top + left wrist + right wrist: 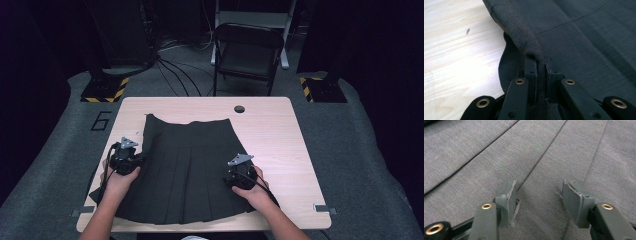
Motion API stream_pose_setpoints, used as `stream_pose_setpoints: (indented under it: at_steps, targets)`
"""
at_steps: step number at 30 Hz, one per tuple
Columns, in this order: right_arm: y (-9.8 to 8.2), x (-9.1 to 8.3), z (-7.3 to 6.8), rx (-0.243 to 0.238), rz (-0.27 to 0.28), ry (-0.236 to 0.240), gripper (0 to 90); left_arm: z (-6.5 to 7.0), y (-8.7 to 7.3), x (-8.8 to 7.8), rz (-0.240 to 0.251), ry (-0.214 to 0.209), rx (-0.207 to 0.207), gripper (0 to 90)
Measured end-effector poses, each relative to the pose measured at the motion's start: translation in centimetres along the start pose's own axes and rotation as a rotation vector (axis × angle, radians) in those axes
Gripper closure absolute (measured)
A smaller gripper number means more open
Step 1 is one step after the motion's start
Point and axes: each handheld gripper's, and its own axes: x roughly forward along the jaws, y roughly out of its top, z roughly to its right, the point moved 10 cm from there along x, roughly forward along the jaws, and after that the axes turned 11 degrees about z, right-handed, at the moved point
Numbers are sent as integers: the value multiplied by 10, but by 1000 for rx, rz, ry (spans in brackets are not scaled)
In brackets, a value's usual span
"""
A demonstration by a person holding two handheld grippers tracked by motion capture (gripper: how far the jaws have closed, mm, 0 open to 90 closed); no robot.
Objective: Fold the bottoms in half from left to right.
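A dark grey pleated skirt (187, 165) lies flat on the light wooden table (280, 135), waistband toward the far side. My left gripper (131, 159) is at the skirt's left edge, and in the left gripper view its jaws are shut on a raised fold of that edge (524, 37), lifted off the table. My right gripper (239, 172) rests on the skirt's right half. In the right gripper view my right gripper (537, 195) stands open, its pads (507, 197) set down on the pleated cloth (536, 152) with nothing pinched between them.
A round hole (239, 109) sits near the table's far edge. A folding chair (247, 50) stands behind the table, with cables on the floor. Bare wood shows to the right of the skirt and along the far edge.
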Motion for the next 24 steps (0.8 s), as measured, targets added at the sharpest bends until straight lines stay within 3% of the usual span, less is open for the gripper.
stream_pose_setpoints:
  at_steps: [7, 10, 14, 21, 24]
  targets:
    - [0, 0, -1, -19, -2, -5, 452, 13, 6, 3, -10, -32, 33, 823]
    - [-1, 0, -1, -26, -3, -1, 453, 23, 12, 4, 3, -72, 20, 823]
    - [0, 0, -1, -27, -2, -6, 455, 31, 17, 4, 3, -85, 32, 823]
    - [-1, 0, -1, -42, -4, -1, 454, 48, 25, 7, -4, -120, 73, 823]
    - [-1, 0, 0, -43, 5, 0, 454, 52, 27, 8, -6, -140, 66, 823]
